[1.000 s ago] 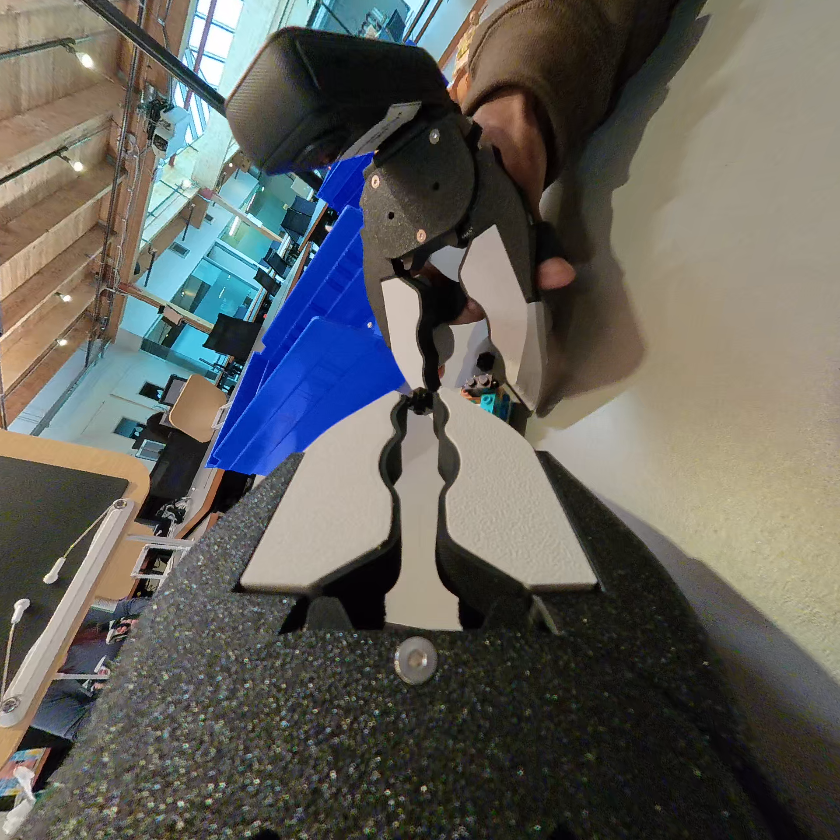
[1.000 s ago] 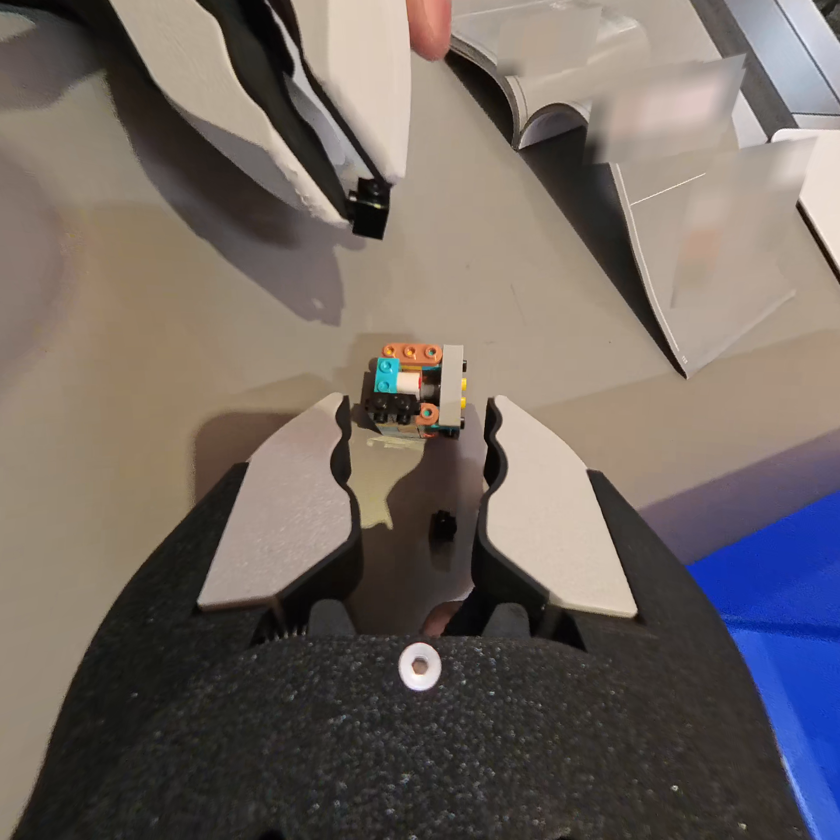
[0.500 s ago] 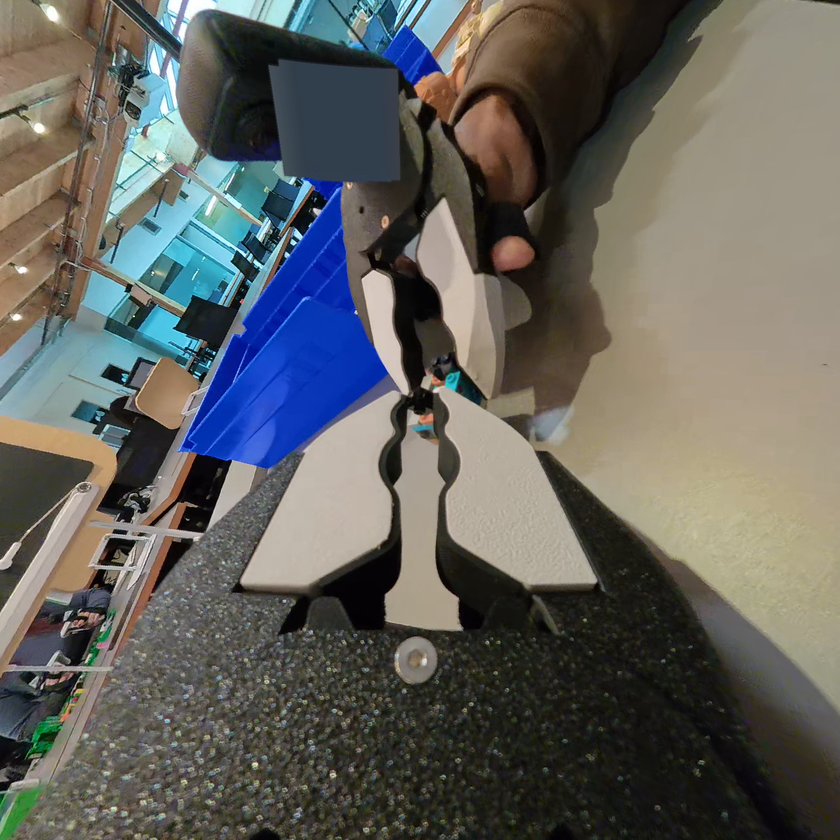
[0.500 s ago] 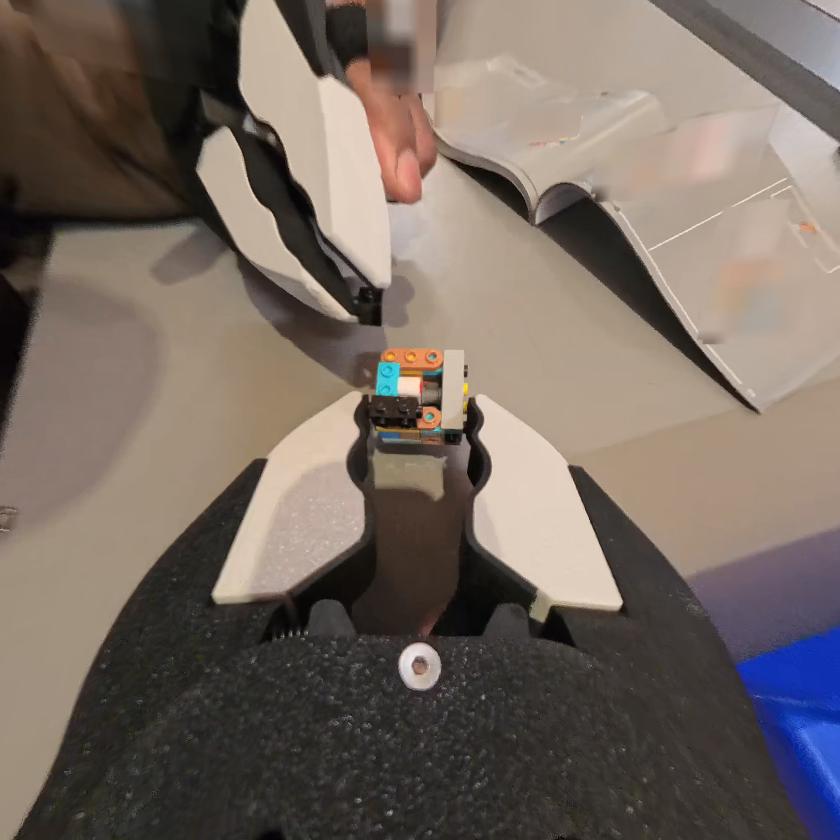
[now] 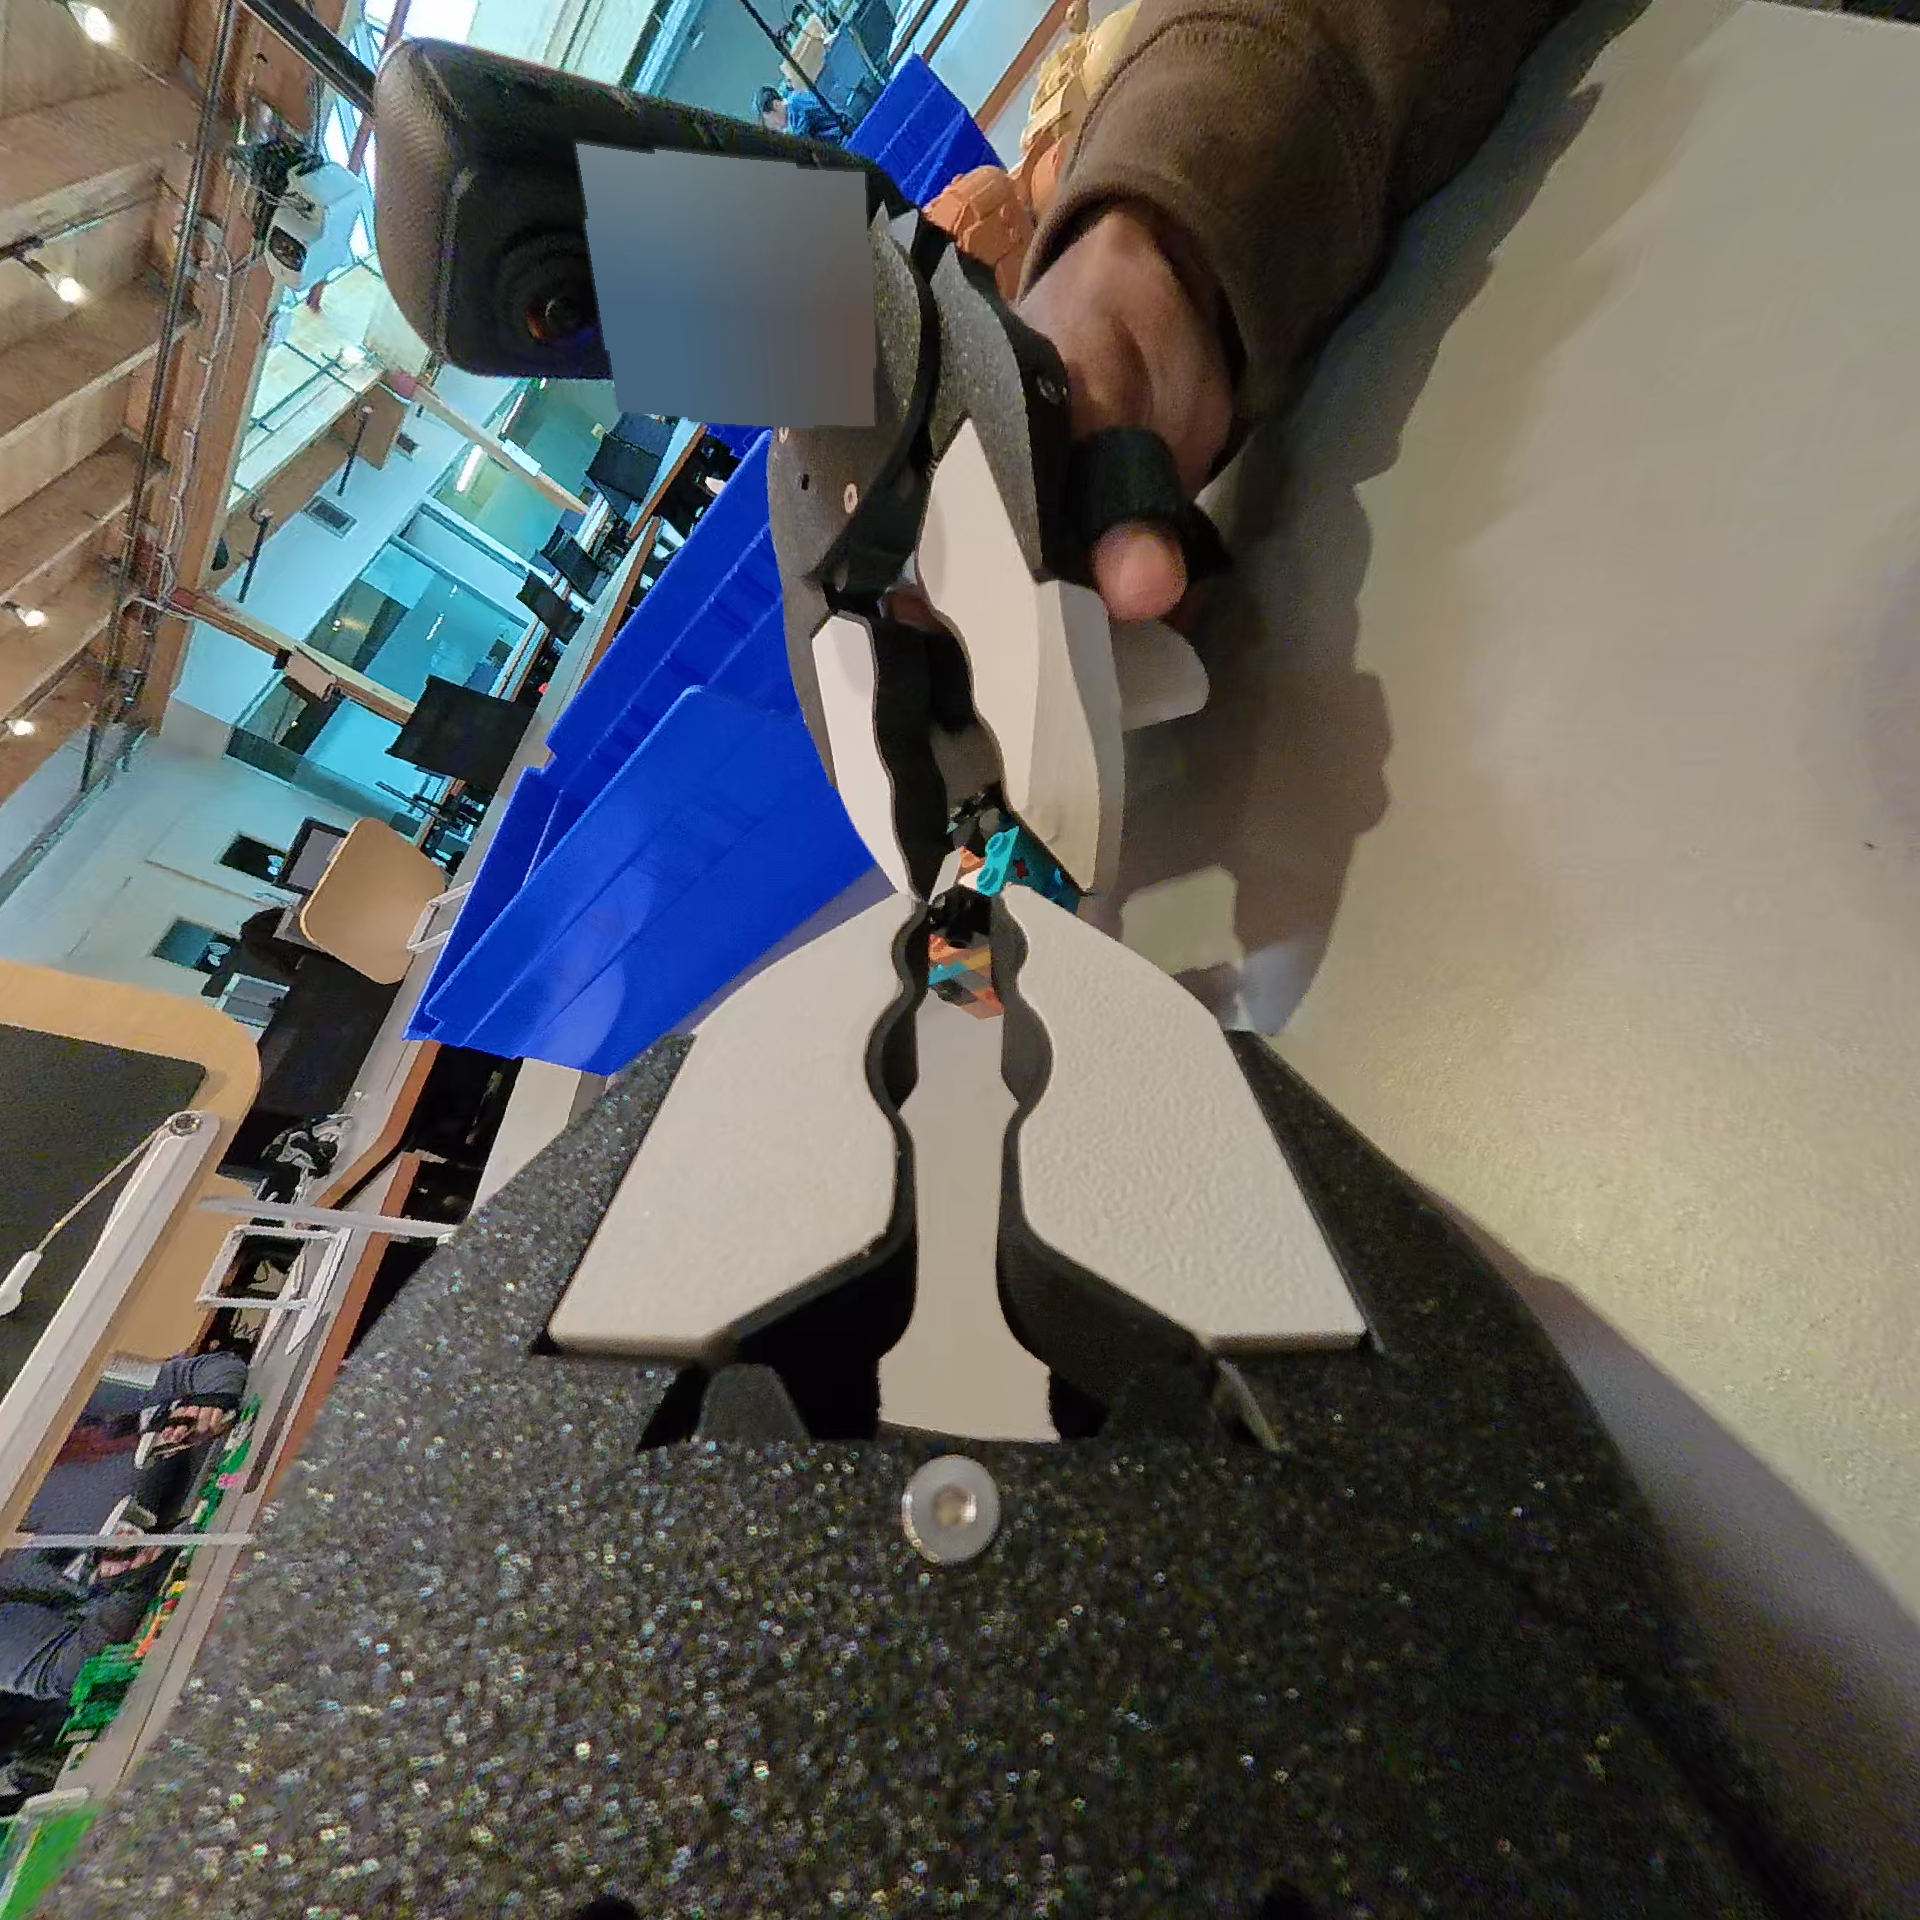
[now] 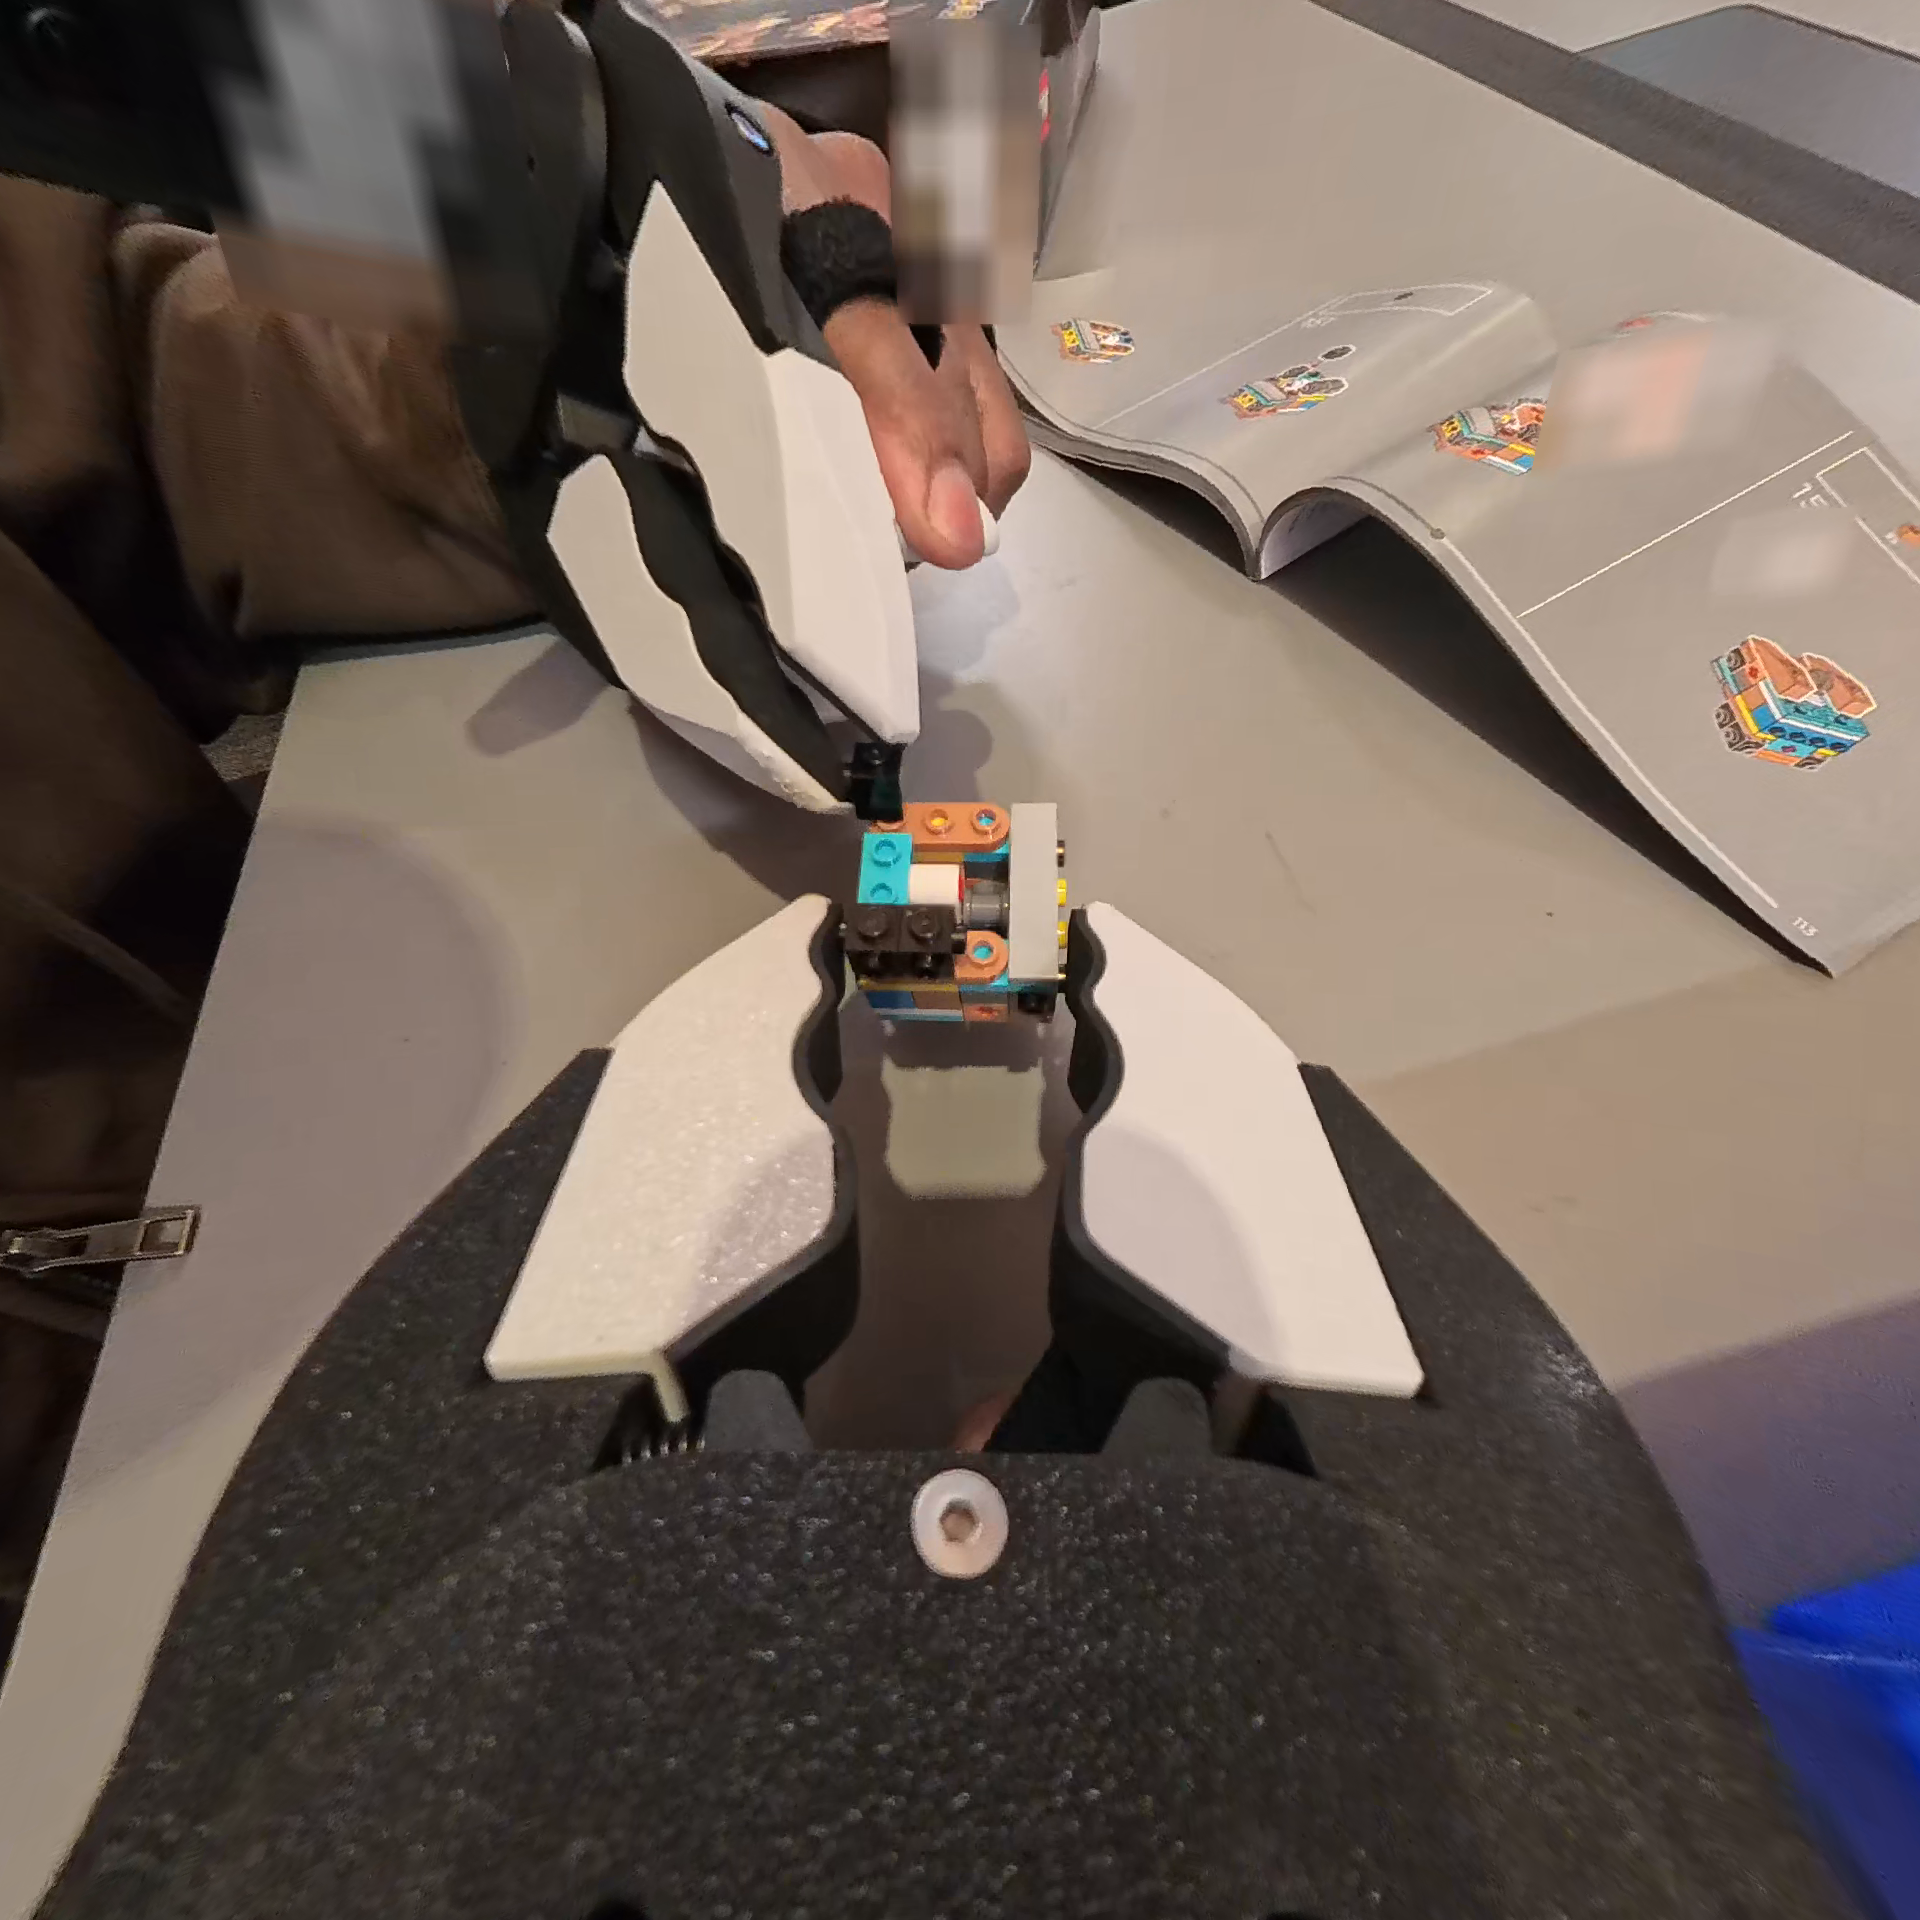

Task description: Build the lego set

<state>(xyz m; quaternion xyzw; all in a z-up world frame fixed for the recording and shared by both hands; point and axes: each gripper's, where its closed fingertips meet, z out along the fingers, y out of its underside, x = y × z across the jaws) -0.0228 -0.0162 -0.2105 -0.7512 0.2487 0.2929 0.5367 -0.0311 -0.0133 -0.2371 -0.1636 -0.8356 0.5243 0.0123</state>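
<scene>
My right gripper (image 6: 951, 951) is shut on a small lego build (image 6: 956, 909) of teal, orange, black and grey bricks and holds it above the grey table. My left gripper (image 5: 956, 914) is shut on a small black brick (image 5: 958, 914). In the right wrist view that left gripper (image 6: 868, 769) comes in from the upper left, and the black brick (image 6: 871, 777) at its tips touches or nearly touches the build's top left corner. In the left wrist view the right gripper (image 5: 997, 862) points at me with the build (image 5: 1013, 857) between its fingers.
An open instruction booklet (image 6: 1507, 499) lies on the table (image 6: 1247, 727) to the right. Blue bins (image 5: 644, 852) stand at the table's far side. A blue bin corner (image 6: 1849, 1683) shows at the lower right. A person's hands and brown sleeves (image 5: 1226, 135) hold both grippers. The grippers are tip to tip, or close to it.
My right gripper closed on the build and lifted it off the table. The left gripper with the black brick moved in until the brick reached the build's top corner.
</scene>
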